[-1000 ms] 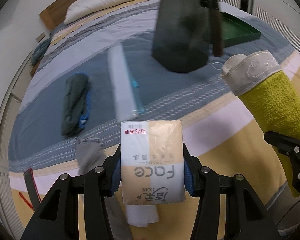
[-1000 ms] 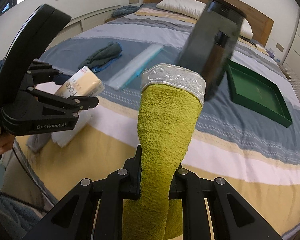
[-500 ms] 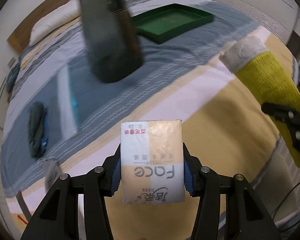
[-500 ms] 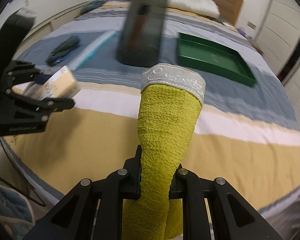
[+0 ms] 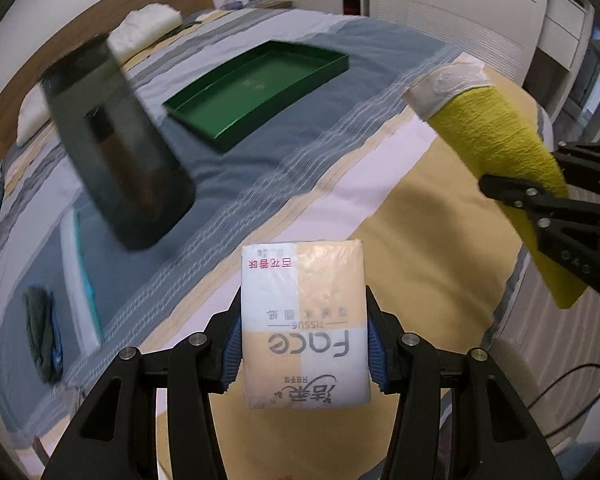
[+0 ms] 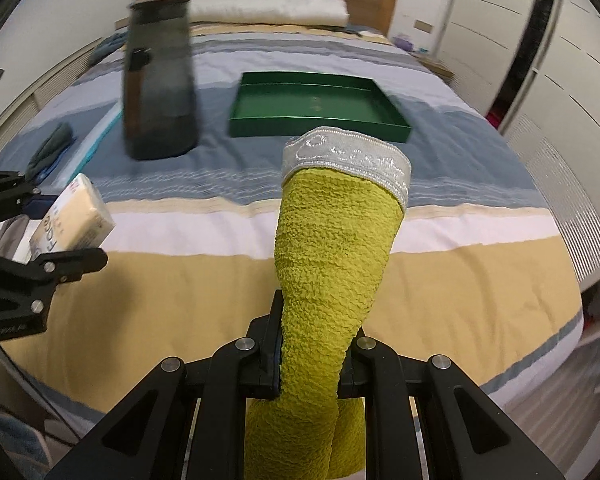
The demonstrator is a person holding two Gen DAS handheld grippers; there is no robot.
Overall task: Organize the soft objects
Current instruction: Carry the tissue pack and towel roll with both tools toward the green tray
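My left gripper is shut on a beige and white tissue pack, held above the near part of the bed. My right gripper is shut on a rolled yellow-green towel with a grey band at its tip. The towel also shows in the left wrist view, and the tissue pack in the right wrist view. An empty green tray lies on the bed ahead, farther off than both grippers.
A dark tall container stands left of the tray. A light blue flat pack and a dark rolled cloth lie at the left. White pillows lie at the headboard. Wardrobes line the right side.
Both grippers have swung right with their loads, so the green tray has come toward the centre of both views. The dark cloth and blue pack have slid to the left.
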